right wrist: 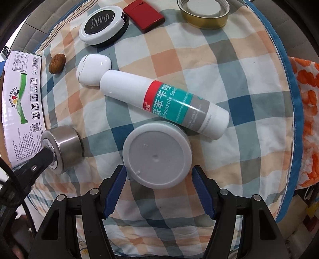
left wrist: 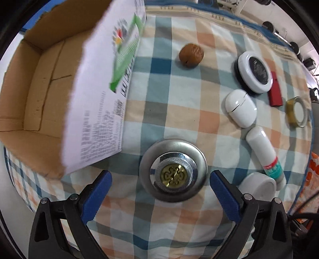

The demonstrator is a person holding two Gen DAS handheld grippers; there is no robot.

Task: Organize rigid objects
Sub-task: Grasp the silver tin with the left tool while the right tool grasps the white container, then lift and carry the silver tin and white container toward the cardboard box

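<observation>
A silver metal knob (left wrist: pixel 173 169) with a gold centre stands on the checked cloth (left wrist: pixel 171 103), between the open fingers of my left gripper (left wrist: pixel 160 185); it also shows in the right wrist view (right wrist: pixel 60 145). An open cardboard box (left wrist: pixel 39 95) lies to its left. My right gripper (right wrist: pixel 158 189) is open around a white round lid (right wrist: pixel 157 154). A white bottle with a teal label (right wrist: pixel 165 104) lies just beyond the lid, touching it. A white earbud case (right wrist: pixel 93 69) and a walnut (right wrist: pixel 57 63) lie farther off.
A white and black round case (right wrist: pixel 102 24), a red lighter (right wrist: pixel 144 15) and a gold tin lid (right wrist: pixel 204 12) lie at the far side. The cloth's blue edge (right wrist: pixel 287 83) runs down the right, with orange patterned fabric (right wrist: pixel 308 111) beyond it.
</observation>
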